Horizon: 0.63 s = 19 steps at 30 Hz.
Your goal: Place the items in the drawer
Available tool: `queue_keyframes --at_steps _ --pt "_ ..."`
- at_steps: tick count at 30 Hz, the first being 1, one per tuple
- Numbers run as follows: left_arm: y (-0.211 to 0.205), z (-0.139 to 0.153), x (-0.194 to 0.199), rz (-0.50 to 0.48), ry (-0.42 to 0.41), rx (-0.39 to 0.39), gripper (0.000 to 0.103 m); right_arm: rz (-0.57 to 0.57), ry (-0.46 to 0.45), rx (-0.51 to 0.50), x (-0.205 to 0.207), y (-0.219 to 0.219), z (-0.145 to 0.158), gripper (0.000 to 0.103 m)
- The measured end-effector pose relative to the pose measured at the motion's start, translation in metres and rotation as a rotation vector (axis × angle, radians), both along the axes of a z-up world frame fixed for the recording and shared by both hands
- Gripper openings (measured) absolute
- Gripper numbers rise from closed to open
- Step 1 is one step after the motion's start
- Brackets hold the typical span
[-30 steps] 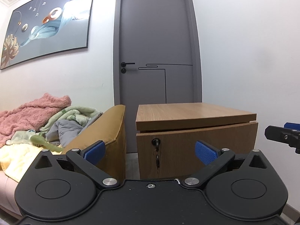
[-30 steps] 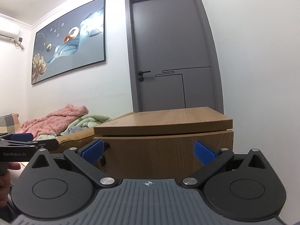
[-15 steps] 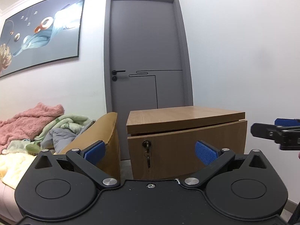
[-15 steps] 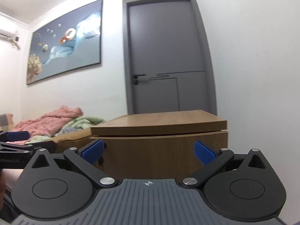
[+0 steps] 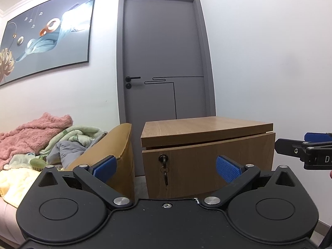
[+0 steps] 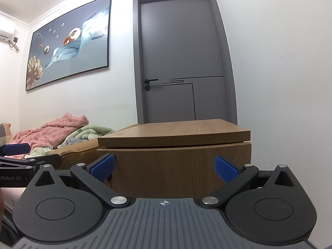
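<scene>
- Left wrist view: our left gripper (image 5: 166,167), fingers apart and empty, faces the closed drawer (image 5: 207,164) dead ahead, its key (image 5: 165,171) left of centre; no items visible.
- Right wrist view: our right gripper (image 6: 165,168), fingers likewise apart, sits nearer the drawer (image 6: 174,166) front, which runs crosswise.

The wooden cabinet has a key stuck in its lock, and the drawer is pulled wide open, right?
Not quite. The key is in the lock of the wooden cabinet, but the drawer is shut, its front flush under the top. The left wrist view shows it.
</scene>
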State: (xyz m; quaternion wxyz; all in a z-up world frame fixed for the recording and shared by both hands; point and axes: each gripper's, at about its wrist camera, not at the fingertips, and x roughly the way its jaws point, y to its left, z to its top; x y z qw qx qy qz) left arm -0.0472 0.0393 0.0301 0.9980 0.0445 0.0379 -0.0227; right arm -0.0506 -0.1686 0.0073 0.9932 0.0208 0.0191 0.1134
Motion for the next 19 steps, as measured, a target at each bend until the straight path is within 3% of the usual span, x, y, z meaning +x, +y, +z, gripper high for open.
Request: queue_keyframes --at_steps 19 --pt "-0.0026 0.0002 0.0054 0.027 0.020 -0.006 0.102 -0.020 0.009 -0.013 -0.0015 0.0023 -0.0002 0.103"
